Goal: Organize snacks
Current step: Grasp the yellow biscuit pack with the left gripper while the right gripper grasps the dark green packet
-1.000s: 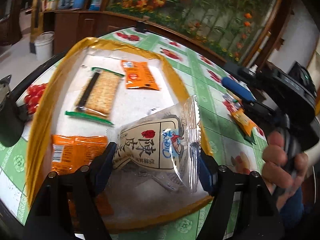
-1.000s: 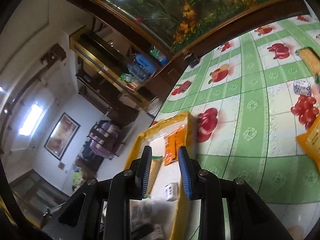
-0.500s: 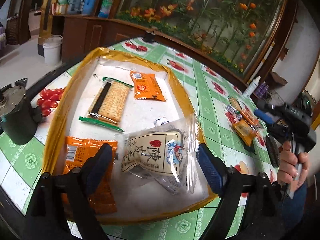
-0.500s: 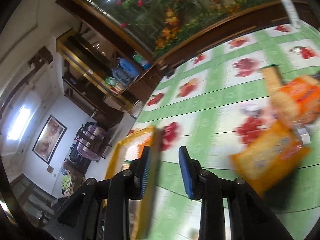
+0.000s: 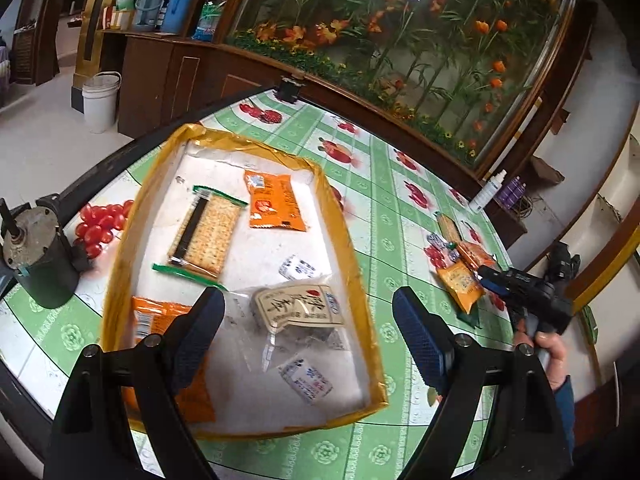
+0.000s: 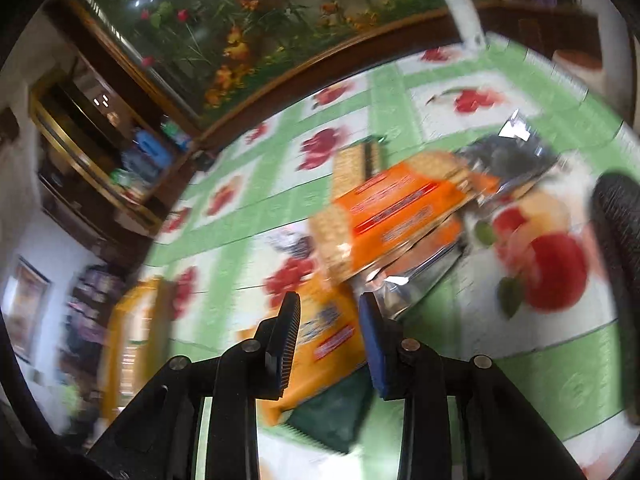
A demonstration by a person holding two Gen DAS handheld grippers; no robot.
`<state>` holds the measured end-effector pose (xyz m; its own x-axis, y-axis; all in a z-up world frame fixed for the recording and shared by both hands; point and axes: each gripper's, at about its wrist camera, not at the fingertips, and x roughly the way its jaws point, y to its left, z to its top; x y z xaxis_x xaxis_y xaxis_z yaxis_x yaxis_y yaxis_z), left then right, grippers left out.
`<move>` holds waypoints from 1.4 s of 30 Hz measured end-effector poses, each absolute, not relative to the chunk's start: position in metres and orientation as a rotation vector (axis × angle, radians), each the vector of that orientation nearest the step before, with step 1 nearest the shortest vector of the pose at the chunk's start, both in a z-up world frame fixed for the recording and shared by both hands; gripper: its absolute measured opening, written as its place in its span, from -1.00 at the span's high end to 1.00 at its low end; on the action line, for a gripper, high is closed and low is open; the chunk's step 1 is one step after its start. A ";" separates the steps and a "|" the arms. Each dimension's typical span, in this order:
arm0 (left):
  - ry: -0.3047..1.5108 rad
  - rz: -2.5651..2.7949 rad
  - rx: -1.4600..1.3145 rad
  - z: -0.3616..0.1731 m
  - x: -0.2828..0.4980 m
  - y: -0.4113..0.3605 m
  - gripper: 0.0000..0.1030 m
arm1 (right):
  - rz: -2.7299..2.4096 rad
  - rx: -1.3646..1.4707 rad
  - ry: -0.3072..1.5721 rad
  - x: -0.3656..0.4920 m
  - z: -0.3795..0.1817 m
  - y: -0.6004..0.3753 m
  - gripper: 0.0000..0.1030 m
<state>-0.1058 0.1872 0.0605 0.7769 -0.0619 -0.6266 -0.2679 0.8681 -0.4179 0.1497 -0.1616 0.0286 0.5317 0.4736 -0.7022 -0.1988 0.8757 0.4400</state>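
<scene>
Left gripper (image 5: 306,334): jaws spread wide with nothing between the pads; it hangs over the near end of the tray.
Tray (image 5: 362,280): shallow, white floor, yellow-orange rim, set on the green checked tablecloth (image 5: 404,216) printed with red fruit.
Clear packet (image 5: 298,306): cream label with dark characters — lying loose on the tray floor below the open jaws, touched by neither pad.
Cracker pack (image 5: 206,234): green-edged, lies in the far left part of the tray.
Orange sachet (image 5: 272,206): just beside the crackers, toward the far right corner.
Second orange packet (image 5: 160,316): near left corner of the tray, partly hidden behind the left finger.
Small white sweets (image 5: 306,378): one near the front rim, another mid-tray by the right wall.
Right gripper (image 6: 328,336): jaws a narrow gap apart, clamped on nothing. An orange snack bag (image 6: 320,340) lies on the cloth behind that gap; the frame is blurred, and contact cannot be told.
Unsorted pile (image 6: 400,208): orange packets, crackers and a silver wrapper heaped on the tablecloth beyond the right gripper's fingers, well apart from the tray.
Right hand (image 5: 554,356): seen from the left wrist view, gripping the tool's handle at the table's right side beside the pile.
Other item: dark cylindrical motor (image 5: 38,256) — stands on the table left of the tray.
</scene>
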 end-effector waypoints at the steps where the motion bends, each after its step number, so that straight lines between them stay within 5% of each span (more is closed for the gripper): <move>1: 0.688 0.107 -0.513 0.060 -0.104 0.184 -0.68 | 0.402 0.308 0.927 0.150 0.027 -0.160 0.35; 11: 0.745 -0.030 -0.447 0.074 -0.074 0.138 -0.68 | 0.672 0.179 1.001 0.132 0.023 -0.111 0.35; 22: 0.971 -0.142 -0.506 0.062 0.030 0.077 -0.67 | 0.606 0.466 0.984 0.138 0.040 -0.165 0.33; 32: 1.109 0.002 -0.198 0.023 0.082 0.021 -0.67 | 0.558 0.533 0.966 0.139 0.048 -0.189 0.30; 38: 1.043 0.075 0.018 0.008 0.079 -0.010 -0.86 | 0.497 0.487 1.008 0.142 0.041 -0.185 0.30; 42: 0.965 0.071 -0.030 0.009 0.061 0.002 -0.74 | 0.422 0.413 1.051 0.139 0.037 -0.182 0.00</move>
<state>0.0614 0.0021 0.0088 0.5676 0.0473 -0.8219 -0.0741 0.9972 0.0062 0.1386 -0.1823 0.0370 0.4327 0.5190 -0.7372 -0.1346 0.8457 0.5164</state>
